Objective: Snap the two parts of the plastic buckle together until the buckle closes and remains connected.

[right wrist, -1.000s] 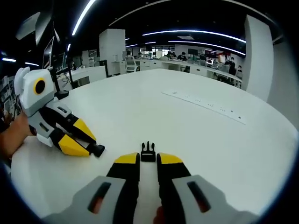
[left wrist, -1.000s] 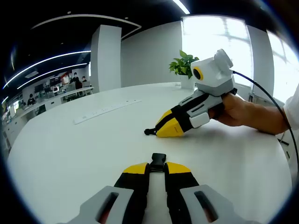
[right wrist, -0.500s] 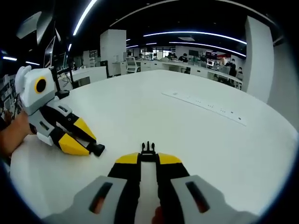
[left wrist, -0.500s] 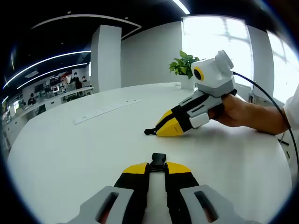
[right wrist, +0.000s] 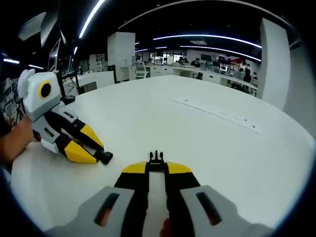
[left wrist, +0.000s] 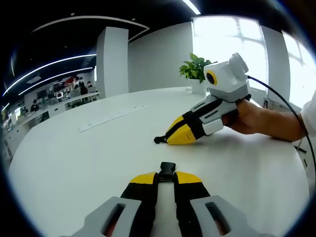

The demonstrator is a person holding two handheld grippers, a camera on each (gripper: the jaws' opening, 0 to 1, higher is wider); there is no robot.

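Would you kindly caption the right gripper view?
Right gripper pinching the pronged buckle part, left gripper resting on the white table.

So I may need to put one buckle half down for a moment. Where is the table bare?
The white table lies bare between the right gripper, shut on the pronged buckle half, and the power strip. It is crowded between the two grippers: the left gripper, holding the socket half, lies close.

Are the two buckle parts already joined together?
No, the left gripper holds the socket part and the right gripper holds the pronged part, with bare table between the two grippers.
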